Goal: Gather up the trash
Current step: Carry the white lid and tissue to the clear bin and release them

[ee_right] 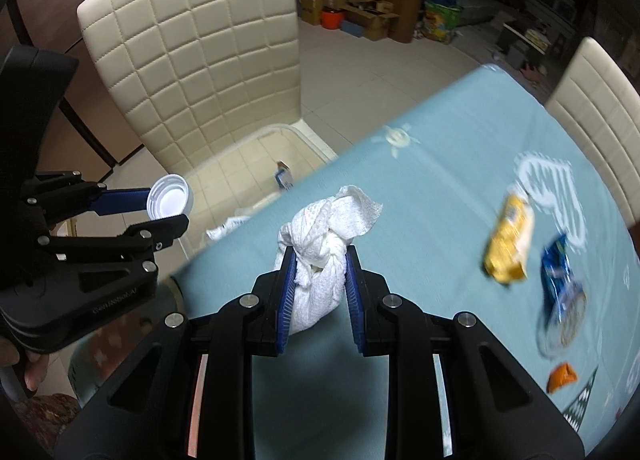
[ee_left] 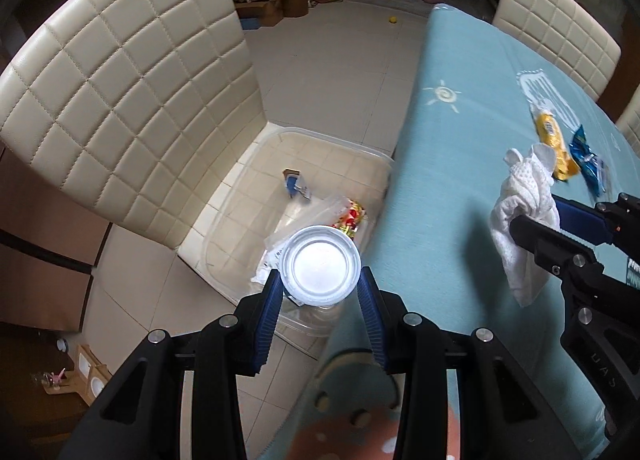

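A lived-in home dining room before me: quilted cream chairs (ee_left: 132, 100), cloth-covered bench (ee_right: 440, 164), tiled floor (ee_left: 332, 60), cardboard boxes (ee_right: 360, 8).

White cap (ee_left: 319, 266) (teal tablecloth (ee_left: 448, 164)).

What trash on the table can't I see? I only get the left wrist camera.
Observer: An orange scrap lies on the table, near the blue wrapper.
Operator: Is the tissue squeezed on both sides?
Observer: Yes, both pads of the right gripper press on the tissue.
Operator: Can you see a hand?
Observer: Yes, fingers curl round the handle of the left gripper, at the picture's bottom left.
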The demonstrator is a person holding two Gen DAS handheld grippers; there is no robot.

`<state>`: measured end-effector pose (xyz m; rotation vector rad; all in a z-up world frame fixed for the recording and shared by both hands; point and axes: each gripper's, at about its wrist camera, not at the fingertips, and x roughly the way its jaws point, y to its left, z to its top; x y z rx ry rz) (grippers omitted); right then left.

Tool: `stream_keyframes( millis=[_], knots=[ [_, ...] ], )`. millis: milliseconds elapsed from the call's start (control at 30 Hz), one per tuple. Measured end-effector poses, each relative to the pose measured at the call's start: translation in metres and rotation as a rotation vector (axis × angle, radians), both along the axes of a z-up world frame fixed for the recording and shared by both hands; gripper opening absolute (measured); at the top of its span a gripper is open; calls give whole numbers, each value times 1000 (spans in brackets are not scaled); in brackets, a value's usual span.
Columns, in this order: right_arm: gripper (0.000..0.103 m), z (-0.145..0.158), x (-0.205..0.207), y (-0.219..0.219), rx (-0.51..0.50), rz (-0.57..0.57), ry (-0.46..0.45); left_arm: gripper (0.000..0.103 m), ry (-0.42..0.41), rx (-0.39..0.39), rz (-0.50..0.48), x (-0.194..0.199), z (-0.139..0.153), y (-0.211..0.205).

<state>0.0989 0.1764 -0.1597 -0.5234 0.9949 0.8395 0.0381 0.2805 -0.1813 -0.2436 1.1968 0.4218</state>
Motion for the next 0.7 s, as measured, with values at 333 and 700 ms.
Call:
stream_keyframes(
  millis=[333,700],
  knots=[
    [26,-16,21,41,-20,27,23,81,-10,43,-1,14,-6,28],
    [28,-30,27,82,-22,94,52,81,62,-13,121,3,-39,69]
  ],
)
